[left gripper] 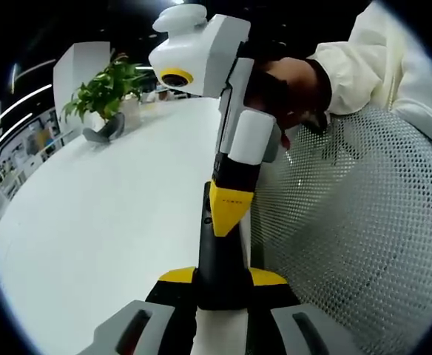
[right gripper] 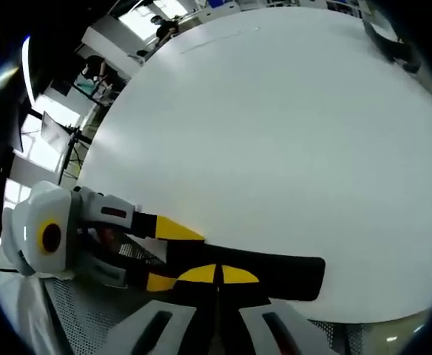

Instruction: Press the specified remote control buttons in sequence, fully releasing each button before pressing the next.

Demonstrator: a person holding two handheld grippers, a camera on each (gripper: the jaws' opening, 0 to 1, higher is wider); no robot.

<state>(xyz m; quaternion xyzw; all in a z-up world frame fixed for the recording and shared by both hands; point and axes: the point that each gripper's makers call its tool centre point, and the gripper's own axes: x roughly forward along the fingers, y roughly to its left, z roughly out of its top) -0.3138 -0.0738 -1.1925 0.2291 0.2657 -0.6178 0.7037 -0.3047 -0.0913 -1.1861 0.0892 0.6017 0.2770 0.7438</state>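
A black remote control (left gripper: pixel 214 260) is held over the edge of the white table (left gripper: pixel 105 222), its buttons too dark to make out. My left gripper (left gripper: pixel 222 276) is shut on its near end, one yellow-tipped jaw on each side. My right gripper (left gripper: pixel 225 220), held by a hand in a white sleeve, comes down from above with its yellow tips together on the remote's upper face. In the right gripper view my right gripper (right gripper: pixel 217 275) is shut with its tips against the remote (right gripper: pixel 282 275), and the left gripper (right gripper: pixel 170 255) clamps the remote from the left.
A white mesh chair back (left gripper: pixel 364 222) stands close on the right of the remote. A potted plant (left gripper: pixel 105 92) and a grey curved object (left gripper: pixel 101 133) sit at the table's far end. The broad white tabletop (right gripper: pixel 275 133) stretches ahead.
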